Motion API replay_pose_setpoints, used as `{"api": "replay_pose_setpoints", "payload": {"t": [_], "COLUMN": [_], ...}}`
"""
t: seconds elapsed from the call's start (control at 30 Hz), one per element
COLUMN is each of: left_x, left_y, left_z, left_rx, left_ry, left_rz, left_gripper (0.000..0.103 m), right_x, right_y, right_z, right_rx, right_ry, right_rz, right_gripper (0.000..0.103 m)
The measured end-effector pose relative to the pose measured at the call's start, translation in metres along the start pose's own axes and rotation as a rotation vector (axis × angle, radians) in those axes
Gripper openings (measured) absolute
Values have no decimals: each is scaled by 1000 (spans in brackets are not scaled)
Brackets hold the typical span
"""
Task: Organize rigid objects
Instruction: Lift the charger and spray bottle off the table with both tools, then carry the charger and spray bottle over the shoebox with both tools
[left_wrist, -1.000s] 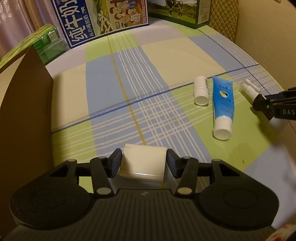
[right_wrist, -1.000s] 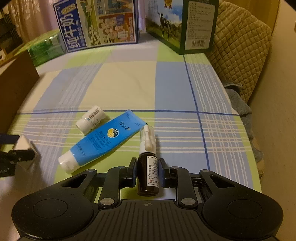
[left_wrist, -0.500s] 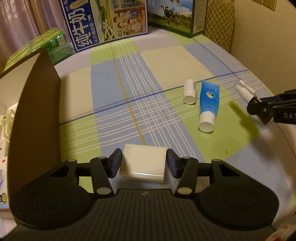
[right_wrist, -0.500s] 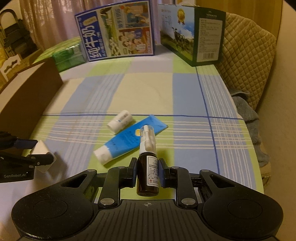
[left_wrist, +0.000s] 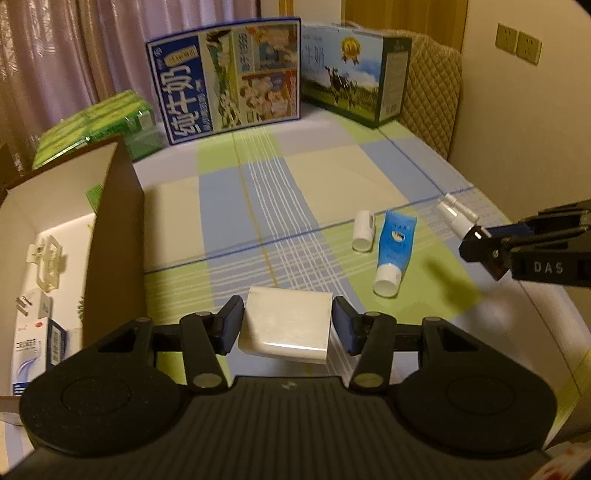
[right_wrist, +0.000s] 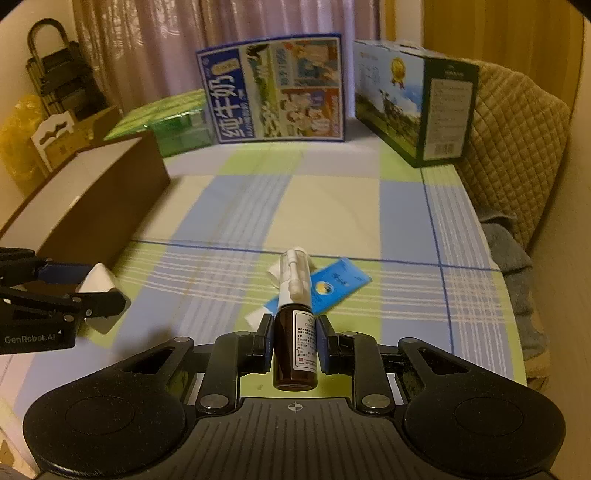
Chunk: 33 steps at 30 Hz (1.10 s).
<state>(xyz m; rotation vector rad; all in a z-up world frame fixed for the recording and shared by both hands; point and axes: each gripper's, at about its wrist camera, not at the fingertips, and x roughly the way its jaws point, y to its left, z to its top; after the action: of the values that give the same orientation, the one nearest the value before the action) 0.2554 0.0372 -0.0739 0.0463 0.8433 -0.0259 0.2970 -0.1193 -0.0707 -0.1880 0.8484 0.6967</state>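
The white block (left_wrist: 286, 334), a smooth glossy slab with rounded edges, looks light and stiff but likely slippery, so the flat side faces are the sensible place to take it; it sits squarely between the blue pads (left_wrist: 232, 328) of the left gripper (left_wrist: 288, 328), which is clamped on those two sides and carries it clear of the checked cloth (left_wrist: 280, 206). The brown spray bottle (right_wrist: 295, 347), small, rigid and probably breakable if dropped, is pinched around its labelled body by the closed right gripper (right_wrist: 295, 343), with its white nozzle (right_wrist: 293, 273) projecting forward past the fingertips; the body is a better hold than that thin nozzle. Lying on the cloth well ahead of both tools are a blue tube (left_wrist: 392, 251) and, just beside it, a small white bottle (left_wrist: 363, 235). To the left stands an open brown box (left_wrist: 114, 236) already holding a few packets, the likely destination.
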Motion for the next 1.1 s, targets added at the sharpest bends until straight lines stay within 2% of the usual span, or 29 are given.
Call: {"api": "replay_pose_setpoints", "payload": {"t": [0.33, 0.6, 0.9, 1.1], "left_x": [-48, -81, -103, -107], "left_y": [21, 53, 116, 165], "left_z": [7, 5, -5, -12], "left_rx": [-48, -97, -159, -186], "left_ry": [-94, -143, -150, -141], "left_rz": [11, 50, 139, 193], "left_gripper": [48, 48, 48, 48], "right_x": [-17, -16, 5, 30], "right_y": [37, 91, 167, 214], "right_z": [18, 37, 62, 74], "right_rx": [-26, -78, -116, -119], "right_ry": [-37, -55, -49, -20], "right_rz": [98, 223, 370, 417], "right_gripper": [20, 20, 20, 20]}}
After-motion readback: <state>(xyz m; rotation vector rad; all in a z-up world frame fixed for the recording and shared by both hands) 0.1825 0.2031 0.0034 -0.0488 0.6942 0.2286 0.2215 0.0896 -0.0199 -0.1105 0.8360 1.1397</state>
